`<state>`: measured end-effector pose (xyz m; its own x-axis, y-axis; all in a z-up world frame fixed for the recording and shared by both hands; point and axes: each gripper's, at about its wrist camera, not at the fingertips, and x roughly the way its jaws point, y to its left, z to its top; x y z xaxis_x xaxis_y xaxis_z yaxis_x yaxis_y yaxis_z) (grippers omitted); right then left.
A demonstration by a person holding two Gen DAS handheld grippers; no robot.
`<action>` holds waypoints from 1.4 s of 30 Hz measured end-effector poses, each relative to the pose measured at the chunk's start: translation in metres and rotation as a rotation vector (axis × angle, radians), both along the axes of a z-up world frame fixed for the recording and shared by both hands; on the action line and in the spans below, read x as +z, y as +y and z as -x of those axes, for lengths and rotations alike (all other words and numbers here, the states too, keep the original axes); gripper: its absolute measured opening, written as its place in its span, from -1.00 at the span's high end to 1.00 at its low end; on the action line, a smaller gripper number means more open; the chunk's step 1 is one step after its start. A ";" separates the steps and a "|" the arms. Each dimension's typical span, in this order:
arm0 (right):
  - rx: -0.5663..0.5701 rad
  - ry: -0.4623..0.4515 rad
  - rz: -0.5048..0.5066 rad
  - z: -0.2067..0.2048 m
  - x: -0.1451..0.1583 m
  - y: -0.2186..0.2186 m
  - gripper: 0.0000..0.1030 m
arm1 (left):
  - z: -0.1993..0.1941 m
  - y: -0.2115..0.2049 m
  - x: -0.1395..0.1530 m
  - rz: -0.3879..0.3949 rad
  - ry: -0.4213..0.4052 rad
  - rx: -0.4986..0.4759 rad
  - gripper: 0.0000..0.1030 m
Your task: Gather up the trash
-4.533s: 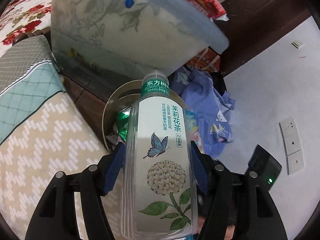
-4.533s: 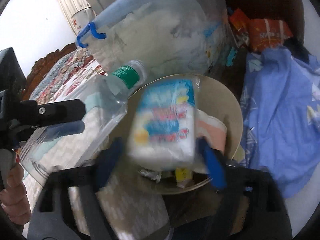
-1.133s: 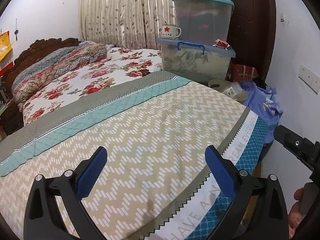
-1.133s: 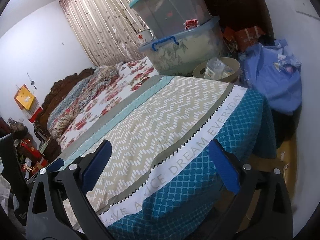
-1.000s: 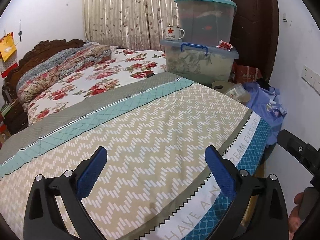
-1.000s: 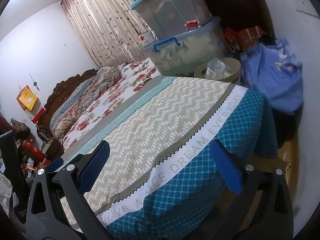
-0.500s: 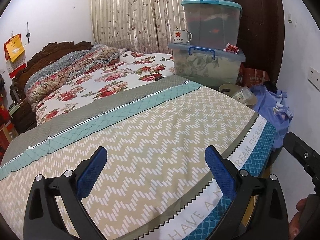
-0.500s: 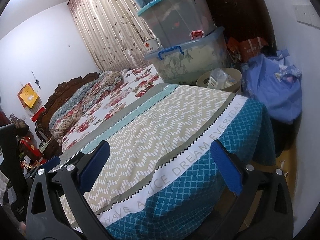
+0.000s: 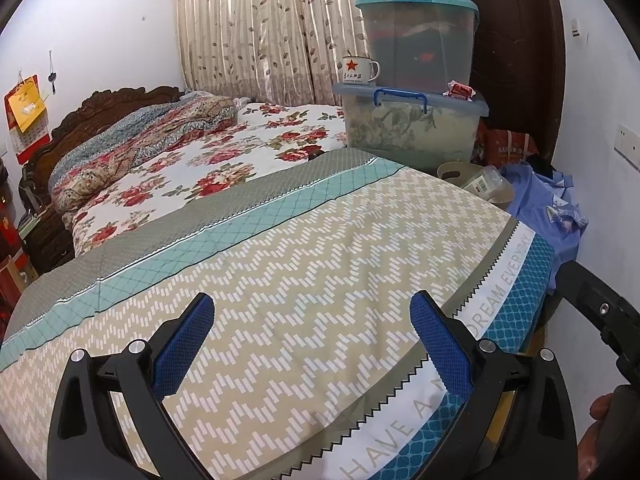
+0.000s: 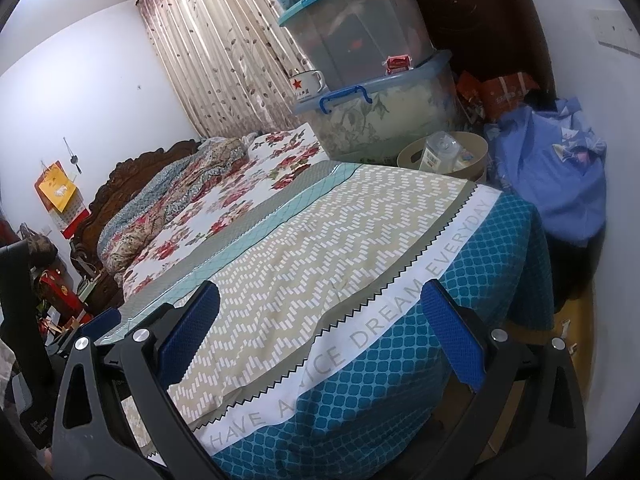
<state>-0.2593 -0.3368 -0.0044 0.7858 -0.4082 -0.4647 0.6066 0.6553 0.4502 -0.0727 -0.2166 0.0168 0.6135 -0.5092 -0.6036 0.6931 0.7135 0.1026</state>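
While both claws hang above the near end of the bed (image 9: pixel 280 264), neither has anything in it: the left gripper (image 9: pixel 312 316) stands with its blue pads (image 9: pixel 182 344) spread wide over the zigzag-patterned cover, and the right gripper (image 10: pixel 320 312) is just as wide apart over the corner where the white band of lettering meets the teal border.

The trash sits off the far right corner of the bed, in a round beige bin (image 10: pixel 476 150) on the floor. A clear plastic bottle (image 10: pixel 438 152) lies tilted inside it, base toward the camera, with what may be a small printed packet (image 10: pixel 464 158) beside it; the view is too small there to be sure. In the left wrist view the same bin (image 9: pixel 452 170) peeks over the bed's edge with the bottle (image 9: pixel 482 182) leaning on its rim.

Just behind the bin stands a stack of clear storage boxes (image 9: pixel 412 124), the lowest with a blue handle. On its lid rest a white enamel mug (image 9: pixel 358 70) with a red star and a small red packet (image 9: pixel 460 90). To the right of the bin, against the wall, lies a heap of blue cloth (image 10: pixel 556 184). A floral quilt (image 9: pixel 192 164) covers the bed's far half, up to a carved dark headboard (image 9: pixel 108 104).

At the right edge of the left wrist view, part of a hand (image 9: pixel 600 408) holds the other tool's black handle.
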 end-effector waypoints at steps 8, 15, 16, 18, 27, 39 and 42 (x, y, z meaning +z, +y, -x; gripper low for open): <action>0.007 0.006 0.001 -0.006 -0.001 0.002 -0.93 | -0.004 0.002 -0.003 -0.003 0.025 0.000 -0.83; 0.016 0.010 0.003 -0.009 -0.001 0.003 -0.93 | -0.005 0.001 -0.003 -0.009 0.026 -0.004 -0.83; 0.017 0.012 0.002 -0.010 -0.001 0.004 -0.93 | -0.005 0.001 -0.004 -0.011 0.027 -0.005 -0.83; 0.017 0.013 -0.002 -0.010 -0.002 0.004 -0.93 | -0.005 0.002 -0.005 -0.015 0.029 0.000 -0.83; 0.021 0.017 -0.002 -0.011 -0.004 0.006 -0.93 | -0.005 0.006 -0.006 -0.028 0.030 0.020 -0.83; 0.029 0.033 -0.007 -0.013 -0.004 0.009 -0.93 | -0.011 0.011 -0.008 -0.029 0.058 0.035 -0.83; 0.030 0.051 -0.002 -0.016 -0.005 0.010 -0.93 | -0.013 0.013 -0.009 -0.031 0.065 0.038 -0.83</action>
<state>-0.2432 -0.3264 -0.0091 0.7726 -0.3839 -0.5057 0.6093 0.6723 0.4204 -0.0599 -0.2034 0.0076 0.5908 -0.4670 -0.6579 0.6718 0.7363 0.0806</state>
